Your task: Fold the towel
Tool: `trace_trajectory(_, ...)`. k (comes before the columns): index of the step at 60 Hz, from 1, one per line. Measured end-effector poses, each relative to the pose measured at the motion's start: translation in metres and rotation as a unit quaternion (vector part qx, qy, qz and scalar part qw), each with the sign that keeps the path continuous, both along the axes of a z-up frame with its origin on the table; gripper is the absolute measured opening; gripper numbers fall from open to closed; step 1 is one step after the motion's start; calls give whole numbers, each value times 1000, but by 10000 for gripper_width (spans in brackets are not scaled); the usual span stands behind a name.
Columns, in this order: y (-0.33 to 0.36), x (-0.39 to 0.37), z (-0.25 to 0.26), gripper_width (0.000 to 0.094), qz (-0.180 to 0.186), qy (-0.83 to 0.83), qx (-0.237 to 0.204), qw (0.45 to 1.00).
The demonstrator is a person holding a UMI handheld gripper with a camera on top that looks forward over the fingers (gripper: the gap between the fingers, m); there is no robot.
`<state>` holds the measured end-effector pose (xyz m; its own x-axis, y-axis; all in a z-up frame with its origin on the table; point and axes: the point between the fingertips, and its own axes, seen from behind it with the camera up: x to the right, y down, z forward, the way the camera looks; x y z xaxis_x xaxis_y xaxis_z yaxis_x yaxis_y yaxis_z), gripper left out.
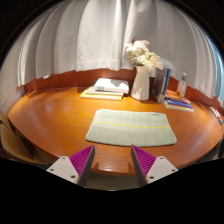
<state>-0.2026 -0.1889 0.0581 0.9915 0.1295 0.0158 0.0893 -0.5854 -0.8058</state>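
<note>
A pale green towel point(130, 127) lies flat on the round wooden table point(55, 118), folded into a rectangle, just beyond my fingers. My gripper point(112, 160) hovers above the table's near edge, open and empty, with the magenta pads point(82, 159) spread apart. Nothing stands between the fingers.
At the table's far side lie a stack of folded white cloth point(107, 88), a white vase of flowers point(141, 72), upright books point(160, 82) and a blue book point(180, 102). White curtains point(90, 35) hang behind. Chair backs stand at both sides.
</note>
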Motion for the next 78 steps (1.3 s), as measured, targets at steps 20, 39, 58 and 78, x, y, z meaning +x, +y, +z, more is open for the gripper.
trace_trajectory(20,90,-81,-69,601,12,-14,-58,998)
trace_trajectory(39,98,-56,-71,53,-14,-55,-57,997)
trace_trajectory(58,142,54,62,48,-67,-55,45,995)
trace_trajectory(78,117,207,-7,535,-55,-85,-40,994)
